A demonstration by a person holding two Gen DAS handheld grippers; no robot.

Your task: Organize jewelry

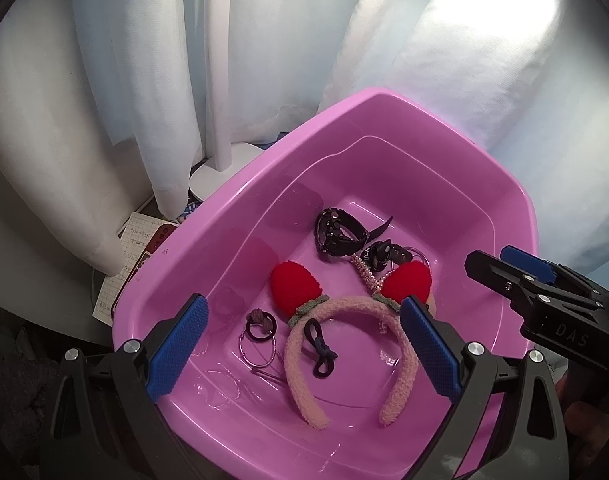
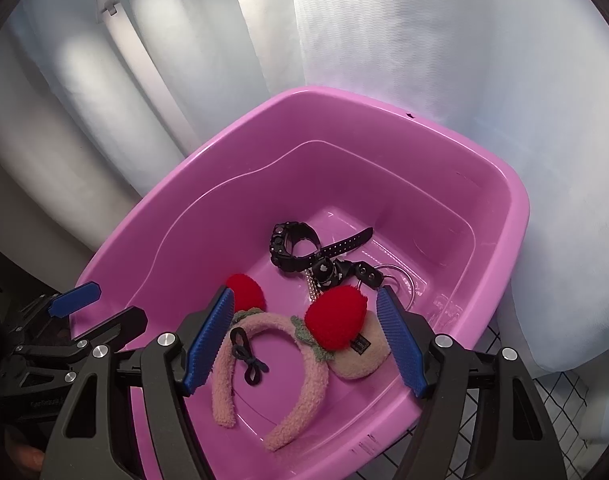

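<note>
While both my tools hover over the pink tub [image 1: 264, 168], their jaws stand apart and grip nothing. My left tool [image 1: 304, 344] and right tool [image 2: 304, 340] frame the fuzzy headband [image 1: 304, 364]; a black watch [image 1: 336, 236] lies beyond.

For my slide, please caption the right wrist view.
Open right tool hovers over fuzzy headband in pink basin.

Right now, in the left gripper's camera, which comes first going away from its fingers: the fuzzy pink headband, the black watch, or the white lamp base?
1. The fuzzy pink headband, lying in the pink tub between the left gripper fingers.
2. The black watch, deeper in the tub, past the red pompoms.
3. The white lamp base, outside the tub, by the curtain on the left.
</note>
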